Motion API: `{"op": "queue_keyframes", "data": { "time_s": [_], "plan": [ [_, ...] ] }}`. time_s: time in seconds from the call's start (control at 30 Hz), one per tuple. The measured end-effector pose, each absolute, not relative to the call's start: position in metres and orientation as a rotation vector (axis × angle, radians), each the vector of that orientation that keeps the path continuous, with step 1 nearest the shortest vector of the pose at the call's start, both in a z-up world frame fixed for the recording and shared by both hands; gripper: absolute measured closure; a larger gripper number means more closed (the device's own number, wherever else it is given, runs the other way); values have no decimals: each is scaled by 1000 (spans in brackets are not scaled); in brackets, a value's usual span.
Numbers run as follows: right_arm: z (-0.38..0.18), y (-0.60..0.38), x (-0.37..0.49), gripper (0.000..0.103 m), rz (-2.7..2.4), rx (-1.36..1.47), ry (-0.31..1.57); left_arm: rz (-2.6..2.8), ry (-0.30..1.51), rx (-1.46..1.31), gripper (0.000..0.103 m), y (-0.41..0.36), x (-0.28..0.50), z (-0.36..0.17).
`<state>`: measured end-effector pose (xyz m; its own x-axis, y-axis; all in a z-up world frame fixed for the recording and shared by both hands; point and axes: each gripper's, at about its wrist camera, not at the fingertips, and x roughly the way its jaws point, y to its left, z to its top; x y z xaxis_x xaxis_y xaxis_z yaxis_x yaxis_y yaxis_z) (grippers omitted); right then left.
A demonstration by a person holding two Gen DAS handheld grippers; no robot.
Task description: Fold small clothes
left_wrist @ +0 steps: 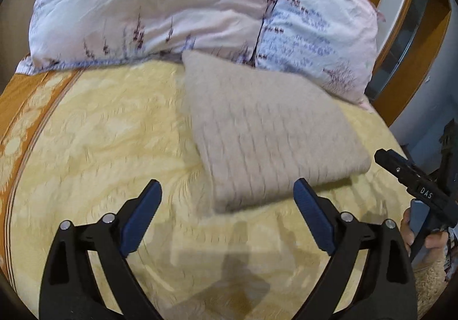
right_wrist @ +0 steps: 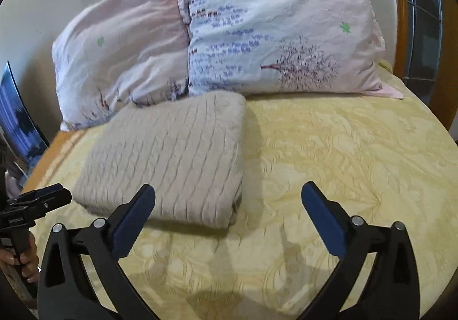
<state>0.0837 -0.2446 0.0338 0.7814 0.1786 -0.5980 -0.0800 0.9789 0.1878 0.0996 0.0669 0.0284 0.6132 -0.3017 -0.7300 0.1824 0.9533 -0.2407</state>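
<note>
A beige knitted garment (left_wrist: 266, 131), folded into a thick rectangle, lies on the yellow bedspread (left_wrist: 100, 133) just in front of the pillows. My left gripper (left_wrist: 227, 188) is open above the bedspread, and the garment's near edge sits just past its fingertips, untouched. In the right wrist view the same folded garment (right_wrist: 171, 156) lies left of centre. My right gripper (right_wrist: 227, 189) is wide open with only bare bedspread (right_wrist: 343, 153) between its blue pads. Its left finger (right_wrist: 134, 217) overlaps the garment's near corner in the picture.
Two flowered pillows (right_wrist: 274, 27) (right_wrist: 123, 56) lean against the wall behind the garment. A wooden bed frame (left_wrist: 412, 56) runs along the right. The right gripper's black body (left_wrist: 415, 185), held by a hand (left_wrist: 435, 242), shows at the right edge of the left wrist view.
</note>
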Motion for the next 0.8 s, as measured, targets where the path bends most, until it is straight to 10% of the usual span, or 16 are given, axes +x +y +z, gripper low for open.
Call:
{"op": "queue_keyframes", "data": {
  "time_s": [0.8],
  "plan": [
    [-14, -193, 81, 1, 76, 5, 873, -159, 974, 35, 2, 29, 98, -10]
  ]
}}
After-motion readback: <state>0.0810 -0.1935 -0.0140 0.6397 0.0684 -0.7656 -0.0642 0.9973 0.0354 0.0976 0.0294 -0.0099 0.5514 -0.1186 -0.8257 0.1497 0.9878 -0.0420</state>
